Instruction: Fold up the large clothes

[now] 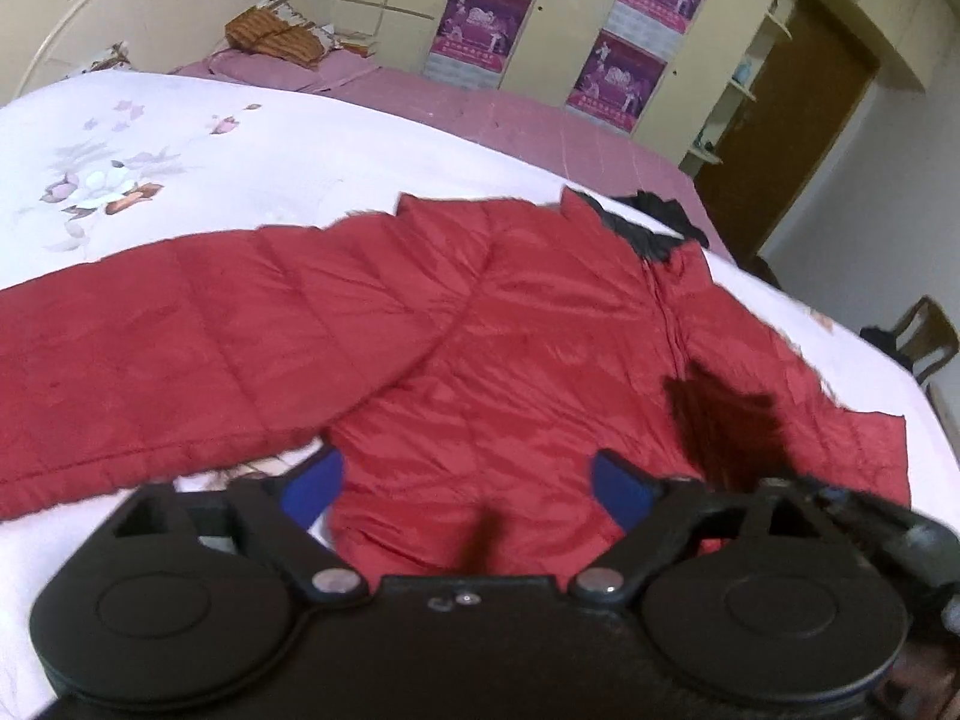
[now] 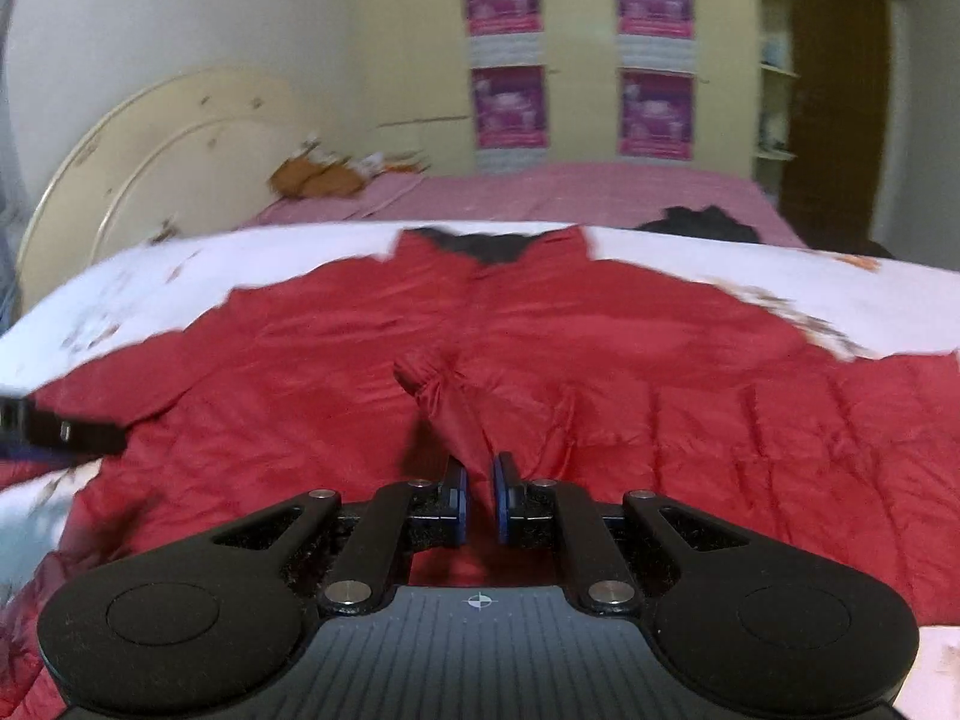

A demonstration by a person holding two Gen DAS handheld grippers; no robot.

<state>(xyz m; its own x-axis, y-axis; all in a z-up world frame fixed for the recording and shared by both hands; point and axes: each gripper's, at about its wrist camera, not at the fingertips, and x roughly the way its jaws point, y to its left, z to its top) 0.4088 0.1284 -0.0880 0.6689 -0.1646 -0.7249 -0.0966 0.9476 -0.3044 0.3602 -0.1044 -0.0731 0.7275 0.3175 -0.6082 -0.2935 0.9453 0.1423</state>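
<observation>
Left view: the red coat (image 1: pixel 480 324) lies flat on the bed (image 1: pixel 240 168), front up. One sleeve (image 1: pixel 150 348) sticks out to the left. The collar is at the far right, so the coat runs slantwise across the picture. The left gripper (image 1: pixel 465 480) is wide open over the hem and grips nothing.

Right view: the collar points away, and the coat runs straight ahead. The right gripper (image 2: pixel 478 495) pinches a bunch of red cloth. I think the folding has only just begun.

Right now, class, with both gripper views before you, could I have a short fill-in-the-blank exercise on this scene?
1. The jacket on the bed is ____ in colour.
2. The right gripper is shut on a pinch of ____.
3. The left gripper has its jaws ____.

Missing words: red; jacket fabric; open
</observation>
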